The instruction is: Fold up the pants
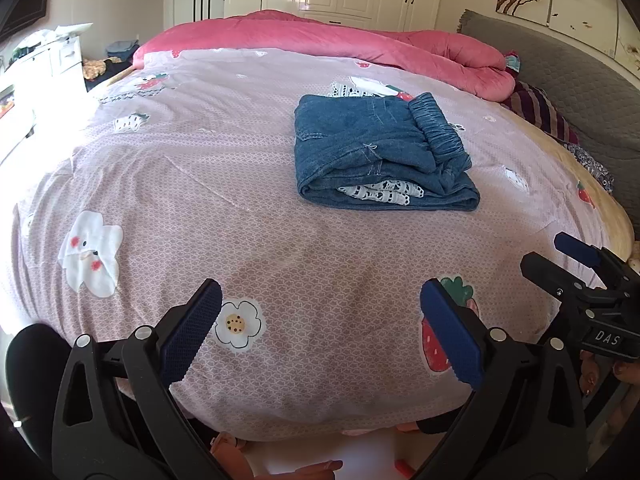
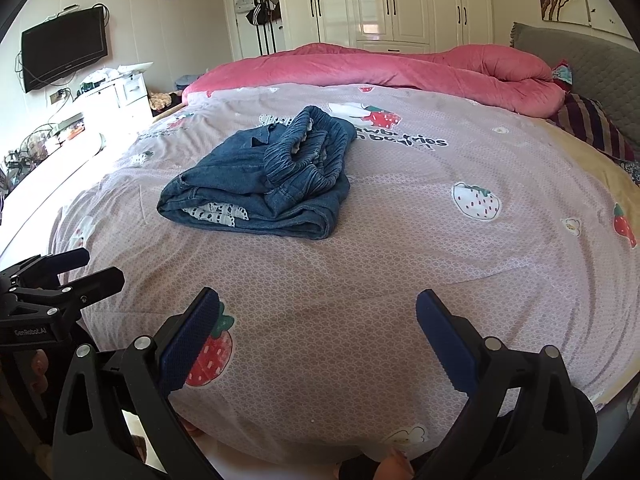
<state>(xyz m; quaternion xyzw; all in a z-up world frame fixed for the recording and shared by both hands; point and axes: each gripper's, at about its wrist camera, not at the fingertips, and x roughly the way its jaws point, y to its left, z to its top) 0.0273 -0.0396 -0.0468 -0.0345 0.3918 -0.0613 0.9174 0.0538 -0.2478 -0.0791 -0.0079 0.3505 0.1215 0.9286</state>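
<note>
Grippers first, lowest in each frame. Left gripper (image 1: 320, 320) fills the bottom of the left wrist view with its jaws spread wide and nothing between them but printed bedsheet (image 1: 200, 200). Right gripper (image 2: 318, 322) shows the same in its own view: jaws apart, empty, over the near edge of the bed. Each tool also appears at the side edge of the other's frame, so the two sit side by side, well apart from the garment; this reads as a withdrawn, resting posture.

Pants (image 1: 380, 152), blue denim, lie mid-frame on the sheet as a compact squared bundle, elastic waistband on top, a strip of white lace trim showing from the near fold. Judgement: folding looks complete or nearly so, the bundle being left to lie untouched.

Beyond, a pink quilt (image 1: 320, 40) is rolled back across the upper frame, probably to clear a flat working surface.
</note>
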